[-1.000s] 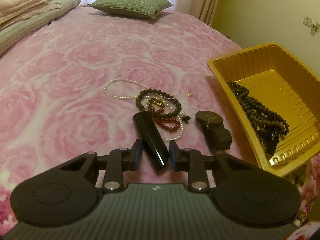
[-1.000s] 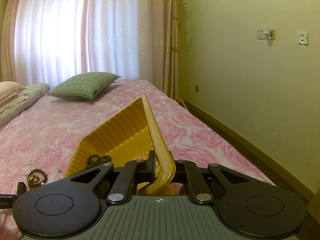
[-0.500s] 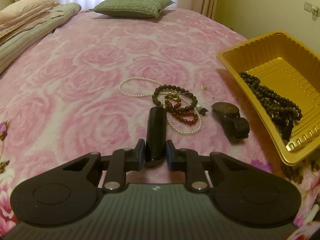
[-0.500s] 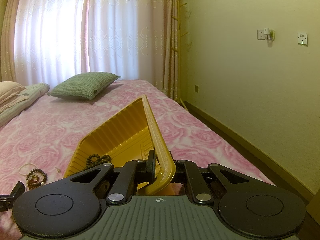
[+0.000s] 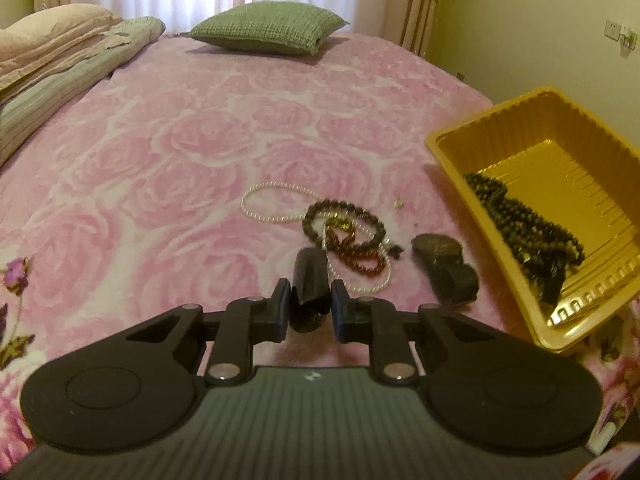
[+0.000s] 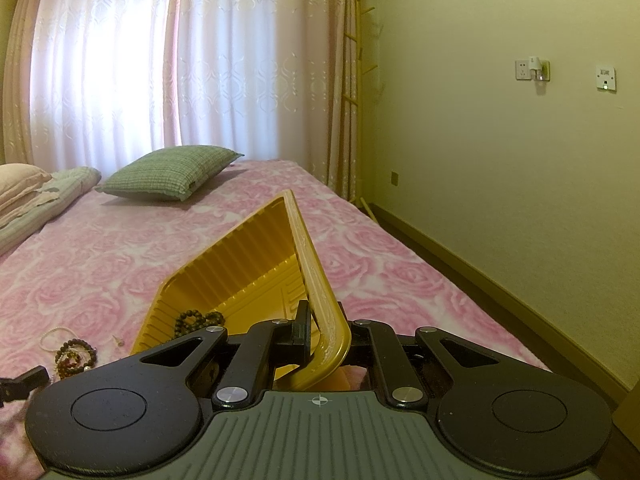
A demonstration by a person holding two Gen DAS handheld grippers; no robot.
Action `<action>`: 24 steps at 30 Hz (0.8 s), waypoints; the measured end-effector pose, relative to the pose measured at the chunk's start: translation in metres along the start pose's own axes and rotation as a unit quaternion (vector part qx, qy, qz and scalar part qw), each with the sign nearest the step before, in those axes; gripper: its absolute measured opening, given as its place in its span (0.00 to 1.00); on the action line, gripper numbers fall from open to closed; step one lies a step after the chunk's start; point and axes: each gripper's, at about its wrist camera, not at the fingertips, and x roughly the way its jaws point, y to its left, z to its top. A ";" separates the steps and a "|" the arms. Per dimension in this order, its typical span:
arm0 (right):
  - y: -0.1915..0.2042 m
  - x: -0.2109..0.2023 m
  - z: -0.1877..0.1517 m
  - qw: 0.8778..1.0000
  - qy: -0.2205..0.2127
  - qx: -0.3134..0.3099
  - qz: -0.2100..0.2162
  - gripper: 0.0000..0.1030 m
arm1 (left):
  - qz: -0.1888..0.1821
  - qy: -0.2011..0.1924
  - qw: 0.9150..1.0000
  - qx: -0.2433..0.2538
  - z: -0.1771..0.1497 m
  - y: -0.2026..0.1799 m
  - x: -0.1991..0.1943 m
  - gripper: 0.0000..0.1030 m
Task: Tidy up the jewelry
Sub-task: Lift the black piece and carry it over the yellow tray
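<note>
A: Left gripper [image 5: 311, 309] jaws clamped on black tube [image 5: 309, 282], just beside the bead pile [image 5: 345, 236].
B: Right gripper [image 6: 329, 330] jaws pinch tray [image 6: 320, 280] rim. Lift the tube straight; pearls lie near.

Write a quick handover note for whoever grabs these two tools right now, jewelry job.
Left tool: shut on the black tube, low over the bed.
Right tool: shut on the yellow tray rim, tray tilted.
Done: dark bead strand is in the tray.
Left on the bedspread: pearl necklace, dark bead bracelet, red bead bracelet, black watch, a small item too tiny to identify.
Next, probably: carry the tube to the tray.
</note>
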 end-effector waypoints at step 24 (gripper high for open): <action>0.001 -0.001 0.001 1.000 0.000 0.001 0.000 0.09 | -0.192 -0.013 0.981 0.008 0.033 -0.083 -0.016 0.18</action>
